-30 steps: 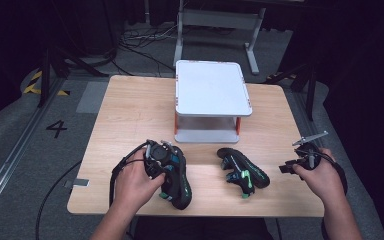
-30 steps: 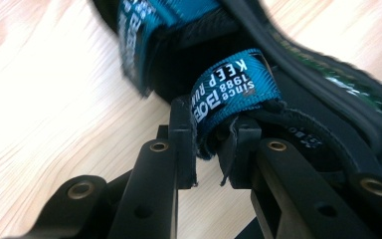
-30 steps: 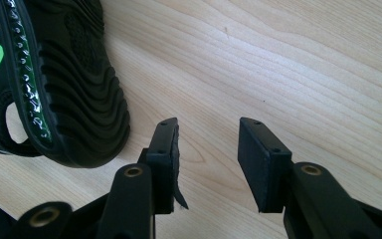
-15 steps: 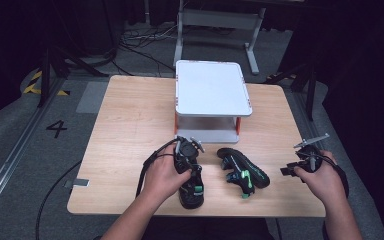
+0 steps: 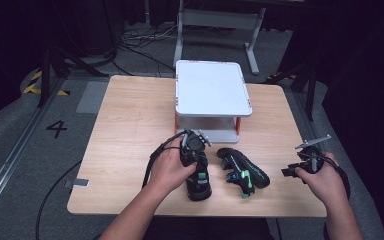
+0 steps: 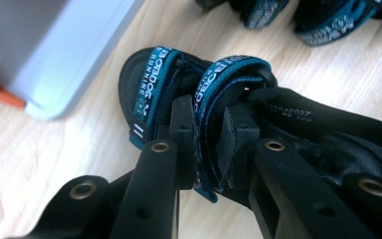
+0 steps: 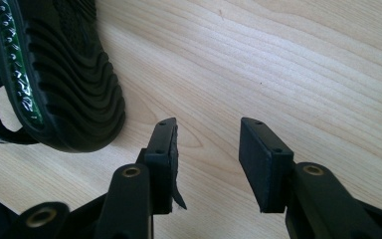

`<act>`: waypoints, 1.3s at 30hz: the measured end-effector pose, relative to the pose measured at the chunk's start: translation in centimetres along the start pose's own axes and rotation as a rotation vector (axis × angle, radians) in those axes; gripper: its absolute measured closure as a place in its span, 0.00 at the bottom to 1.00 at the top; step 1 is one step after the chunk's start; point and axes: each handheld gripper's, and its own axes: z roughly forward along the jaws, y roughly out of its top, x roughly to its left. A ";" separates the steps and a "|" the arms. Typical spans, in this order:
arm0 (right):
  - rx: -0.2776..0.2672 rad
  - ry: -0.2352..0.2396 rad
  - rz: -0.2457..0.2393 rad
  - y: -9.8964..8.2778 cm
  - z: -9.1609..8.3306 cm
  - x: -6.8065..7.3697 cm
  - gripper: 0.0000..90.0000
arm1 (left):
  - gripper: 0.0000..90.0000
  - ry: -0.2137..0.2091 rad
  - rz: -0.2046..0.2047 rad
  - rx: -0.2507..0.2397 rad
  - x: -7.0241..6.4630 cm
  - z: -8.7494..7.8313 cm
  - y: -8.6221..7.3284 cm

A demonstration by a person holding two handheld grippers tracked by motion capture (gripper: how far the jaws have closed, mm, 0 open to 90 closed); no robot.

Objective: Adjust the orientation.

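left gripper (image 6: 206,149): jaws clamped on sandal (image 6: 189,89) strap, desk (image 5: 130,115) front, toe toward shelf (image 5: 210,95) | right gripper (image 7: 206,164): jaws apart, empty | second sandal (image 5: 242,172) lies between them, nearer right

The left half of the table (image 5: 120,130) lies bare. The stand (image 5: 211,95) blocks the middle back, with two sandals (image 5: 242,172) just before it.
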 end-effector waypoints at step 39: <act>-0.047 -0.013 -0.075 0.3 -1.7 1.9 0.62 | 0.39 -0.015 -0.104 0.078 2.1 -4.6 -4.2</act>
